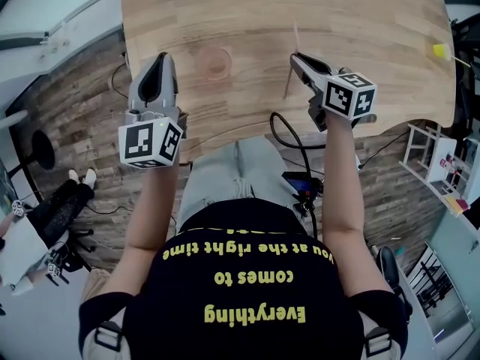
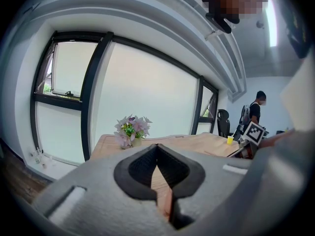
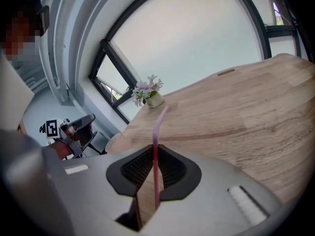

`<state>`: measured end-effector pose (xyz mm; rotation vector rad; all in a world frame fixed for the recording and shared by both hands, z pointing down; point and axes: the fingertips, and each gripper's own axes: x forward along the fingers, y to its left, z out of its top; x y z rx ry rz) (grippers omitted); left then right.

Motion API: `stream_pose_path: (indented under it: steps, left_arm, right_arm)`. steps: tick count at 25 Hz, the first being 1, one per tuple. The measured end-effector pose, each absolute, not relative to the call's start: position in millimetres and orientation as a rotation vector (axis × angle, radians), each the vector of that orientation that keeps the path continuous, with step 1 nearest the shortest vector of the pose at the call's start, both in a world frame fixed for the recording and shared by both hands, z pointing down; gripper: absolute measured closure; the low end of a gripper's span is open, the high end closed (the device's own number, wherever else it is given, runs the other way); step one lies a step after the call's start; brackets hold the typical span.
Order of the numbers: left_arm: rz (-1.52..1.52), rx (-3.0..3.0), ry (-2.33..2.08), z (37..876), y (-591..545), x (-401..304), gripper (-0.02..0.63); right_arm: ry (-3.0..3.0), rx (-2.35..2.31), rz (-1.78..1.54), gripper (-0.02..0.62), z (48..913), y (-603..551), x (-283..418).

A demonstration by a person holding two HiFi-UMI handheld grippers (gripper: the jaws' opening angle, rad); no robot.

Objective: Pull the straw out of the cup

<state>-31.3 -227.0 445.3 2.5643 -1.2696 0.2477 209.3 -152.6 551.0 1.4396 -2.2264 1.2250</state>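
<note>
A thin pink straw (image 1: 289, 72) slants above the wooden table (image 1: 360, 21), clear of the cup, with my right gripper (image 1: 295, 57) shut on it near its middle. In the right gripper view the straw (image 3: 156, 141) runs up between the dark pads and sticks out beyond the right gripper (image 3: 153, 149). The pale translucent cup (image 1: 216, 62) stands upright on the table, between the two grippers. My left gripper (image 1: 159, 60) hovers left of the cup. The left gripper (image 2: 157, 149) has its tips together and holds nothing.
A small vase of flowers (image 2: 130, 129) stands at the table's far end, also seen as the vase (image 3: 150, 96). A little yellow object (image 1: 440, 50) sits near the table's right edge. A person (image 2: 256, 112) stands in the background. Cables hang at the near edge.
</note>
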Motion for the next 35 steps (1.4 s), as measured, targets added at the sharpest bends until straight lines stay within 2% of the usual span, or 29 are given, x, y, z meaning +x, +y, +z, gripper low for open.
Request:
stream_pose_path:
  steps: [30, 35]
  left_arm:
    - [0.262, 2.56, -1.267, 448.3, -223.6, -28.6, 0.606]
    - [0.264, 2.561, -1.267, 448.0, -223.2, -29.0, 0.606]
  right_arm:
    - [-2.098, 1.487, 1.423, 0.552, 615.9, -161.0, 223.0]
    - [-2.107, 1.488, 1.436, 0.531, 615.5, -162.7, 220.6]
